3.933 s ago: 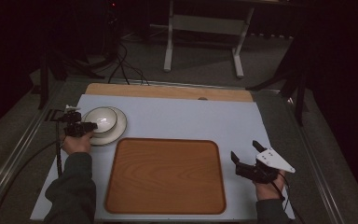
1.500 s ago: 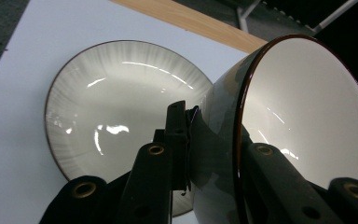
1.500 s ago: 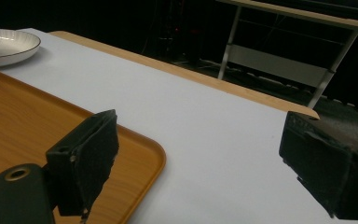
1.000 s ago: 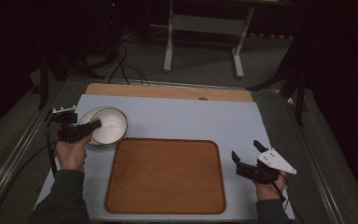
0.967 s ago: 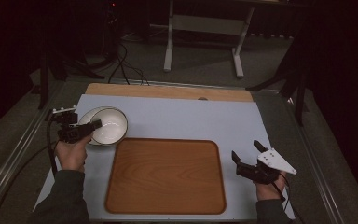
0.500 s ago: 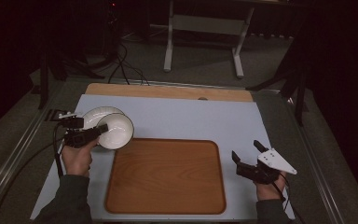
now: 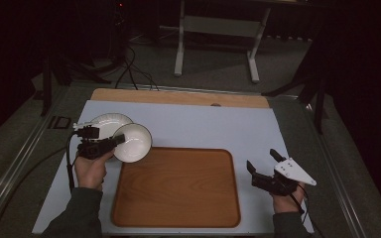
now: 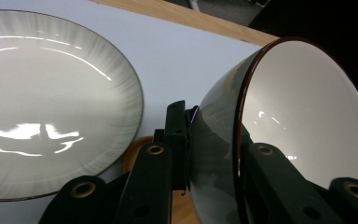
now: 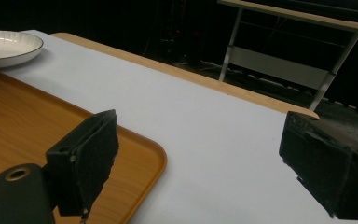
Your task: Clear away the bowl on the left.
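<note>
2 claws: the left claw (image 7: pixel 110 144) grips the bowl (image 7: pixel 132 143) by its rim, tilted, between plate (image 7: pixel 106 124) and tray (image 7: pixel 177 186); the right claw (image 7: pixel 260 168) stands open and empty over the bench (image 7: pixel 203 124).

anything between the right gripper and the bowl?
Only the wooden tray, nothing on it, in the high view. The left gripper holds the bowl; the right gripper is open.

White bowl (image 7: pixel 132 143), dark rim, tilted on edge, lifted beside plate (image 7: pixel 106 124).
</note>
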The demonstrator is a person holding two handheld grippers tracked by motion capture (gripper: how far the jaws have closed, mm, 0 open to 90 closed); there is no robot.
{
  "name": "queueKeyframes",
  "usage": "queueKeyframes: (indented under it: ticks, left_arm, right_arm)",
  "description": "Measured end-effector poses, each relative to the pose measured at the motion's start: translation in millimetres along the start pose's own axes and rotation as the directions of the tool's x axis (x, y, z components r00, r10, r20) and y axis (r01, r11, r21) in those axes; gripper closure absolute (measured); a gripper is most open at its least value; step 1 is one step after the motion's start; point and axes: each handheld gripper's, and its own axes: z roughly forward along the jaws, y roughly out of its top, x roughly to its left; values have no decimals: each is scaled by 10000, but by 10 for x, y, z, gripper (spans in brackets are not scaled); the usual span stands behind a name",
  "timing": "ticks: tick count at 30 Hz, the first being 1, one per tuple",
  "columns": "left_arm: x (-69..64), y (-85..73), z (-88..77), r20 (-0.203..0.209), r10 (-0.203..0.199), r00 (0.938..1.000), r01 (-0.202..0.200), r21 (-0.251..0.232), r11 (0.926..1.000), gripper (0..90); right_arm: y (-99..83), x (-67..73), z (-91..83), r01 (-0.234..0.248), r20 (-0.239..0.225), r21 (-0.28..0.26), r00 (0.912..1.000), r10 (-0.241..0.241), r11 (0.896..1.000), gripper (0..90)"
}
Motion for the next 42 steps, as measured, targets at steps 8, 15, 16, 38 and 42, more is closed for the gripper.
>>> queueKeyframes:
  ticks: [8, 15, 16, 38, 42]
  left_arm:
    - [-137, -44, 47, 336, 225, 9992, -230, 157, 9996, 788]
    - [-220, -81, 76, 427, 397, 9983, -408, 257, 9988, 786]
    - [-220, -81, 76, 427, 397, 9983, -408, 257, 9988, 786]
    - [-458, -203, 198, 993, 799, 9918, -876, 753, 9933, 781]
    - [-497, -242, 251, 1103, 865, 9901, -972, 962, 9906, 781]
  right_arm:
    - [4, 1, 0, 22, -67, -24, 10000, -22, 10000, 112]
    - [8, -3, -1, 29, -76, -34, 10000, -29, 10000, 112]
    - [8, -3, -1, 29, -76, -34, 10000, -29, 10000, 112]
    - [12, -8, -9, 1, -106, -61, 9999, -1, 10000, 112]
    - [12, -9, -8, 3, -111, -63, 9999, -4, 10000, 112]
